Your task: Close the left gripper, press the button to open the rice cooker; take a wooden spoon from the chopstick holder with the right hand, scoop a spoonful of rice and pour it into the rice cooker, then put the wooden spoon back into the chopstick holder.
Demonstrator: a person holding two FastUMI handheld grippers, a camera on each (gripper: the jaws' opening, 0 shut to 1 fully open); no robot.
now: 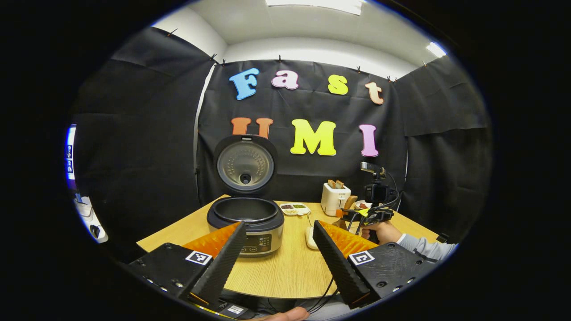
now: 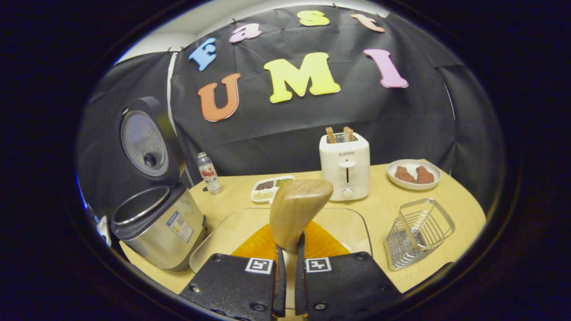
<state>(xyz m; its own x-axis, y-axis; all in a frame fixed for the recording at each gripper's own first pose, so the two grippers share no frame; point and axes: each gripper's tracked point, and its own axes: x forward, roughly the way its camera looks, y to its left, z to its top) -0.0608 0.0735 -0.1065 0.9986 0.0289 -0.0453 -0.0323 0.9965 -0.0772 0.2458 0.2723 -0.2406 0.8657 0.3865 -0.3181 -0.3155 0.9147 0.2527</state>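
Wooden spoon point(image 2: 296, 214) between right tongs point(image 2: 289, 254)

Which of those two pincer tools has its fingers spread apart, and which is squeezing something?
The left gripper is spread open and empty. The right gripper is shut on the wooden spoon.

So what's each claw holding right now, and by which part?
The right claw is shut on the wooden spoon, gripping its handle just below the bowl, which points up. The left claw is open and holds nothing.
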